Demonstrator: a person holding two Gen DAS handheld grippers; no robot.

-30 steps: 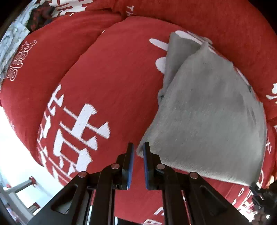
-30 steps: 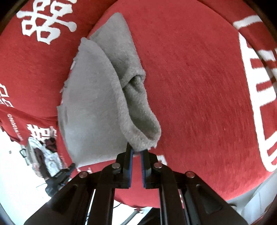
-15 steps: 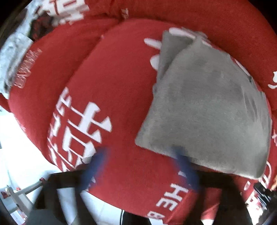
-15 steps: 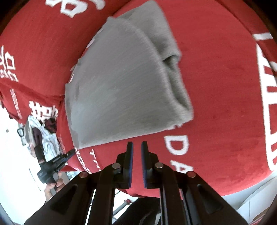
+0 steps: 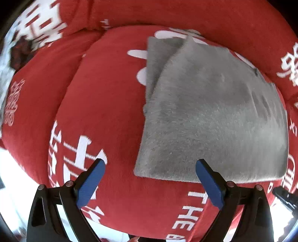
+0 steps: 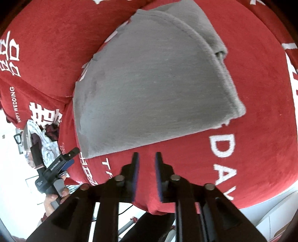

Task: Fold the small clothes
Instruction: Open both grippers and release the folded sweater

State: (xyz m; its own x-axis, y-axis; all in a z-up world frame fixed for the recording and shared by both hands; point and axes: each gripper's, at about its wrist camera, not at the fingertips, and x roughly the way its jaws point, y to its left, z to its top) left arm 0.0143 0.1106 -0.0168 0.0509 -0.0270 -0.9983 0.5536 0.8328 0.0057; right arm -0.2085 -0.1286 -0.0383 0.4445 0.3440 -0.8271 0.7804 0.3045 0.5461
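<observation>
A folded grey cloth (image 5: pixel 214 121) lies flat on a red cushion with white lettering (image 5: pixel 104 104). It also shows in the right wrist view (image 6: pixel 149 89), with a rolled fold along its right edge. My left gripper (image 5: pixel 150 165) is wide open and empty, just short of the cloth's near left corner. My right gripper (image 6: pixel 145 158) has its jaws slightly apart and holds nothing, just short of the cloth's near edge. The left gripper also shows in the right wrist view (image 6: pixel 61 163), held in a hand.
The red cushion (image 6: pixel 232 158) falls away at its near edge to a pale floor (image 6: pixel 11 167). A red backrest (image 5: pixel 186 13) rises behind the cloth. Crumpled white and dark fabric (image 6: pixel 46 137) lies at the left beside the cushion.
Both grippers let go of the grey cloth and pulled back. The left jaws opened wide, the right jaws opened slightly. The cloth now lies flat on the cushion.
</observation>
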